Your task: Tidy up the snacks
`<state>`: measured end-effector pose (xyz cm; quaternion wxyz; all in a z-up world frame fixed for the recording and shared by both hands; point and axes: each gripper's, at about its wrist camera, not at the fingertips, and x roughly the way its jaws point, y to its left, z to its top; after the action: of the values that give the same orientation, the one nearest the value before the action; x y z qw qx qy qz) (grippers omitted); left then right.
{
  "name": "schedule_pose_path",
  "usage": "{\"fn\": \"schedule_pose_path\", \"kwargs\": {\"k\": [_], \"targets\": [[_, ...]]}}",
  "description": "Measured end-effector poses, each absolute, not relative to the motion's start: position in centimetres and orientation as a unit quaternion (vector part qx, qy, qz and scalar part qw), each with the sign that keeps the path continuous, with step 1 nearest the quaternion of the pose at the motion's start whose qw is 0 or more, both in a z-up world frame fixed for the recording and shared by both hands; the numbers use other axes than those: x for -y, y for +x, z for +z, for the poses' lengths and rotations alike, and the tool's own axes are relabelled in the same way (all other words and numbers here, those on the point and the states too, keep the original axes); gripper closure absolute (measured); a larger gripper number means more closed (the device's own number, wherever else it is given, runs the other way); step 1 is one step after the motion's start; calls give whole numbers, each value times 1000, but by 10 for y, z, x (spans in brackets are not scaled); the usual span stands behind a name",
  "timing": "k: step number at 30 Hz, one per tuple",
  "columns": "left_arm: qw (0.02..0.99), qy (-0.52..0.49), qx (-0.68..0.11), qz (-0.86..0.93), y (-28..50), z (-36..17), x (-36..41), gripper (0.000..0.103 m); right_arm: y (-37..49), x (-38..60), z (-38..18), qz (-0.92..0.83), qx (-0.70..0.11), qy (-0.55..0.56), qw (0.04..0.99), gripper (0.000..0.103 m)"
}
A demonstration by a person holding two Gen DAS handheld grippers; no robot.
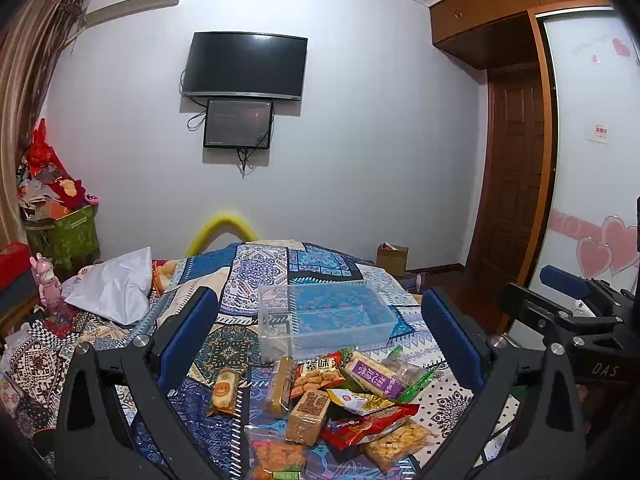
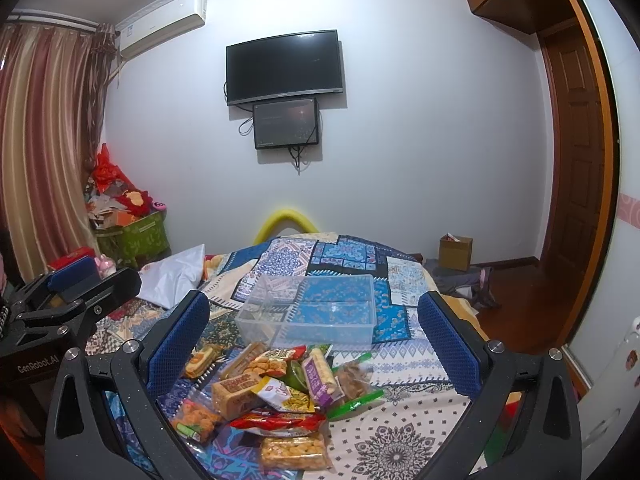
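Snacks (image 2: 276, 396) lie heaped on the bedspread (image 2: 400, 432), just before the empty bin (image 2: 312, 312). Your left gripper (image 1: 320, 332) and right gripper (image 2: 312, 344) both gape, holding nothing. Packets look light, crinkly, slippery; pinch each across its flat middle.

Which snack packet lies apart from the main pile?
The small packet with the orange round face, lying alone on the bedspread left of the snack pile, near the left gripper's left finger.

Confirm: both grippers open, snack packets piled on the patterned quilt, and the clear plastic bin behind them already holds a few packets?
Not quite: the clear plastic bin is empty, as the right wrist view shows. Both grippers are open, and the snack packets lie piled on the patterned quilt.
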<state>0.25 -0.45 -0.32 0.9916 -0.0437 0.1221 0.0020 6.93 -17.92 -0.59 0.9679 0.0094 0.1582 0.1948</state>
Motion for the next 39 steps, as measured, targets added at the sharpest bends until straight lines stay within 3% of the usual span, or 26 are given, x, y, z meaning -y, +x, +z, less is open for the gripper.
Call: {"fn": "schedule_pose_path", "kwargs": {"k": [39], "targets": [[991,-48,-127,-1,3,0,5,0,70,177,-7,198,-158,9,967,0]]}}
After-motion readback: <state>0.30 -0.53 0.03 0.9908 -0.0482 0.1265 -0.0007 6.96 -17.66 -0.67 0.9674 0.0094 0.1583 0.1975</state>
